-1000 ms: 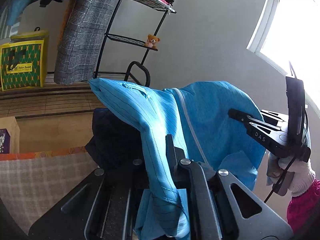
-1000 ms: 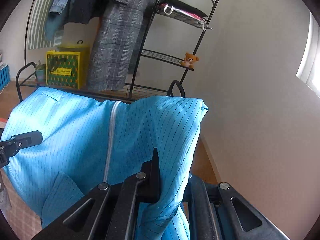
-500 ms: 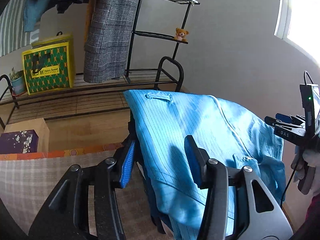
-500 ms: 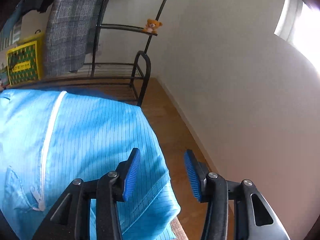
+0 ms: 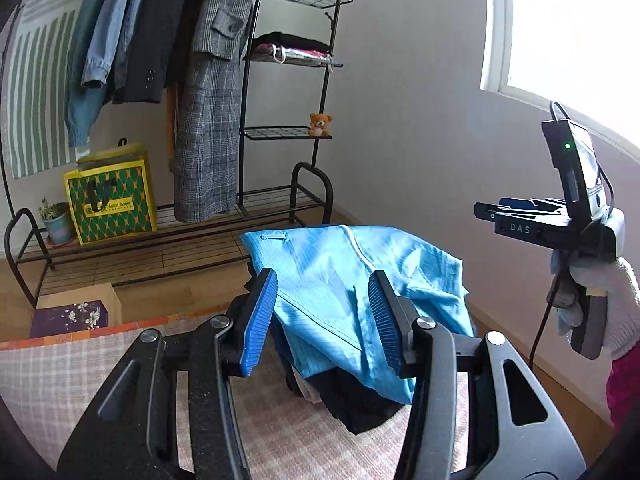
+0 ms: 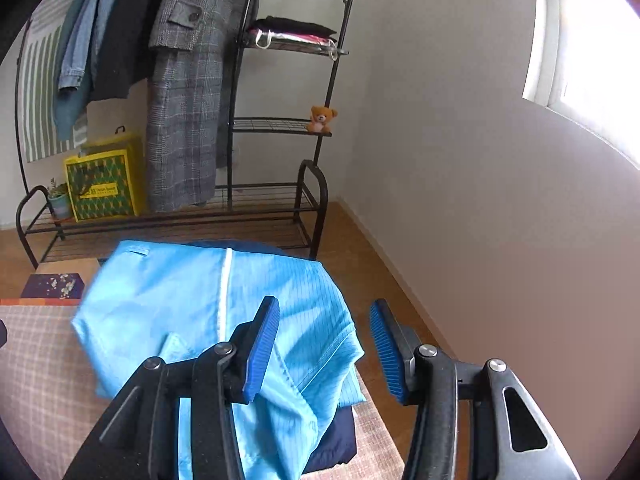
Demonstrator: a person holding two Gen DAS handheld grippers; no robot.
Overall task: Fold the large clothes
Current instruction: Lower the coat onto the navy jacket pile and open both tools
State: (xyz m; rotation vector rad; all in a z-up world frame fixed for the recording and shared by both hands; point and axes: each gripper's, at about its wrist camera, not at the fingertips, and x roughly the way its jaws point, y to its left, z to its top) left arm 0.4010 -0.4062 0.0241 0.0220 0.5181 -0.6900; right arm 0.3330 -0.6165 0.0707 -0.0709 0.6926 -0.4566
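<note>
A light blue pinstriped garment with a white zip lies folded on a pile of dark clothes on a checked cloth surface. It also shows in the right wrist view. My left gripper is open and empty, just in front of the garment. My right gripper is open and empty, above the garment's right edge. The right gripper also shows in the left wrist view, held by a white-gloved hand to the right of the pile.
A black metal clothes rack with hanging coats stands behind, with a yellow-green bag, a potted plant and a teddy bear. A floral box sits at the left. A wall and wooden floor lie right.
Both grippers let go of the blue garment and opened. The garment dropped onto the pile, and both grippers drew back and up from it.
</note>
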